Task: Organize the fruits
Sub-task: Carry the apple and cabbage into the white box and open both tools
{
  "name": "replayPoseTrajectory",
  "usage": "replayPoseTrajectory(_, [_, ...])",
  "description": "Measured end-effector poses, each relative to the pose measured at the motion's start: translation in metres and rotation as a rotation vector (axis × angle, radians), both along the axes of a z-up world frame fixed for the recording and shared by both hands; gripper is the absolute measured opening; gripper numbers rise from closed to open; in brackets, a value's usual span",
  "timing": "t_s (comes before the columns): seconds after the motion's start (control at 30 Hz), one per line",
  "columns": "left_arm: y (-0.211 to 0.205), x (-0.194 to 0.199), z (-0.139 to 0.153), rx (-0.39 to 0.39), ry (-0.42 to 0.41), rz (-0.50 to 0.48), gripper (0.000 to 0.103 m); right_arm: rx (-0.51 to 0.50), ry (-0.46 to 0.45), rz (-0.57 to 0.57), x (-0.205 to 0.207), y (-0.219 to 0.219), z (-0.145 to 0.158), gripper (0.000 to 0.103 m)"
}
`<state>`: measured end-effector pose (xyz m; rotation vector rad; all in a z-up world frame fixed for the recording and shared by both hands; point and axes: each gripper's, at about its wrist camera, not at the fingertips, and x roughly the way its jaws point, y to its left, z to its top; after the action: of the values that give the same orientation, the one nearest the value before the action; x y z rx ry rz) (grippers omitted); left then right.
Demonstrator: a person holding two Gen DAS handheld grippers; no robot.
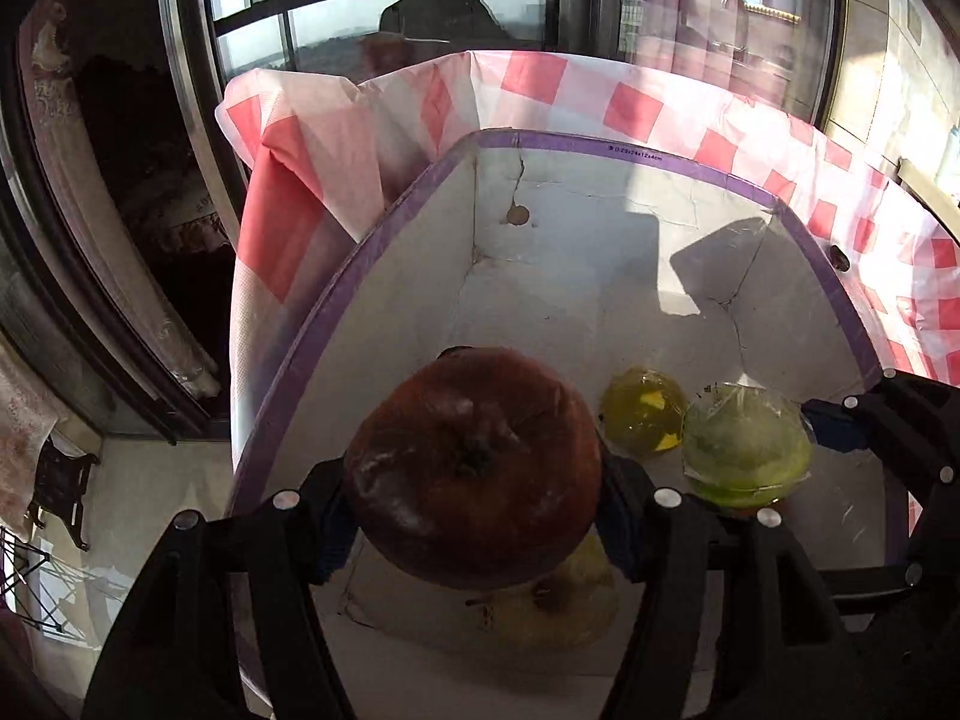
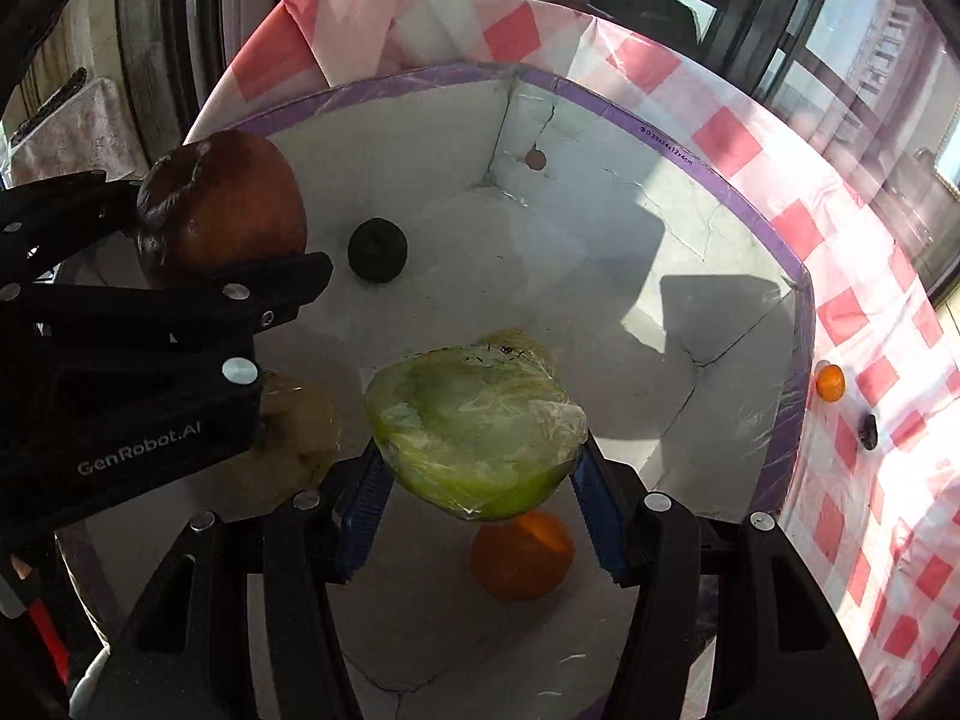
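Pomegranate (image 1: 474, 468) between left gripper (image 1: 474, 516) fingers, over box (image 1: 600, 276).

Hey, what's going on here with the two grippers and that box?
A person is sorting fruit into a white box with a purple rim on a red-checked cloth. The left gripper holds a reddish-brown pomegranate above the box, while the right gripper holds a plastic-wrapped green fruit half. Already inside lie an orange, a dark round fruit and a pale wrapped fruit. Neither held fruit is set down yet.

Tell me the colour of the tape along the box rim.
Purple tape, clearest in the right wrist view.
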<state>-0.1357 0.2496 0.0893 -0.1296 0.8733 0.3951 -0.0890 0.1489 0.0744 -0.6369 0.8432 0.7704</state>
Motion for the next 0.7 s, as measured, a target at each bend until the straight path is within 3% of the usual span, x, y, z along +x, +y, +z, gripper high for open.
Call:
replayPoseTrajectory(0.1, [-0.004,0.007,-0.006,0.027,0.036,-0.011,0.065,-0.067,0.043,0.025,-0.001,0.003,-0.007,0.057])
replayPoseTrajectory(0.2, [-0.003,0.004,-0.006,-0.003,0.036,-0.020,0.066,-0.054,0.078,0.028,0.001,0.000,-0.008,0.057])
replayPoseTrajectory(0.3, [-0.003,0.002,-0.008,-0.032,0.050,-0.039,0.066,-0.011,0.081,0.014,0.002,-0.003,-0.004,0.067])
replayPoseTrajectory(0.47, [-0.001,0.001,-0.010,-0.078,0.041,-0.043,0.067,0.056,0.033,-0.012,0.000,-0.013,0.004,0.073])
replayPoseTrajectory(0.57, [0.001,0.001,-0.009,-0.103,0.014,-0.026,0.067,0.123,-0.050,-0.037,-0.007,-0.021,0.013,0.078])
replayPoseTrajectory(0.7, [0.003,-0.011,0.000,-0.140,-0.117,-0.001,0.070,0.287,-0.178,-0.090,-0.015,-0.041,0.025,0.088])
